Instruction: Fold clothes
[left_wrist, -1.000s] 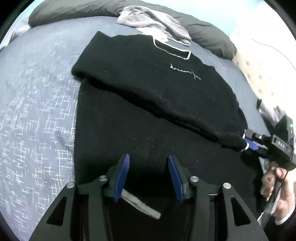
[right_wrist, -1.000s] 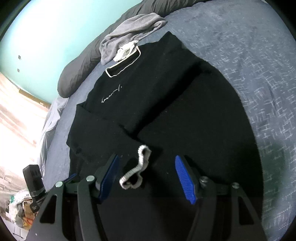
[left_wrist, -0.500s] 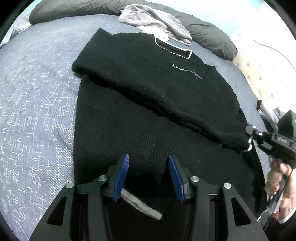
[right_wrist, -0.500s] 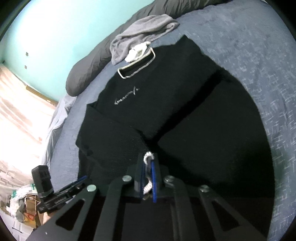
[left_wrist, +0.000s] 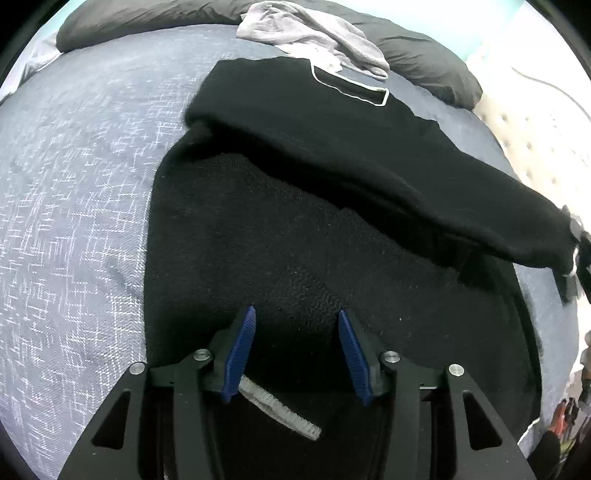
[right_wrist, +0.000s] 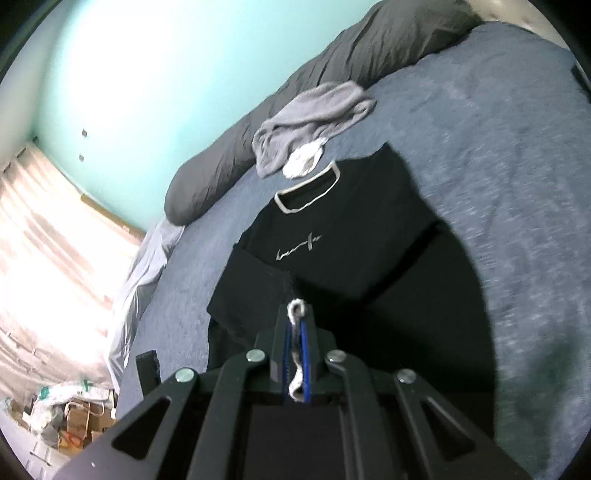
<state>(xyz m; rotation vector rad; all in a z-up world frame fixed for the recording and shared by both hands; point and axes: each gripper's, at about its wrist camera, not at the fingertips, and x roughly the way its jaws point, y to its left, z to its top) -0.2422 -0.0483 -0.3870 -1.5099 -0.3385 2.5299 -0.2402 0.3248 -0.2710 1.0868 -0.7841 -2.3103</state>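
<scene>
Sweater: black knit sweater (right_wrist: 354, 236) on blue bed (left_wrist: 74, 206)
Right fingers (right_wrist: 295, 332): pinching white cuff, sleeve lifted
Left fingers (left_wrist: 295, 347): spread, holding nothing
Next: lay sleeve across body

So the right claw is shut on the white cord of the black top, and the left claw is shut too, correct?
Not quite. The right claw is shut on the white cord, but the left claw is open, its blue fingers apart over the black top; the left wrist view shows this.
</scene>
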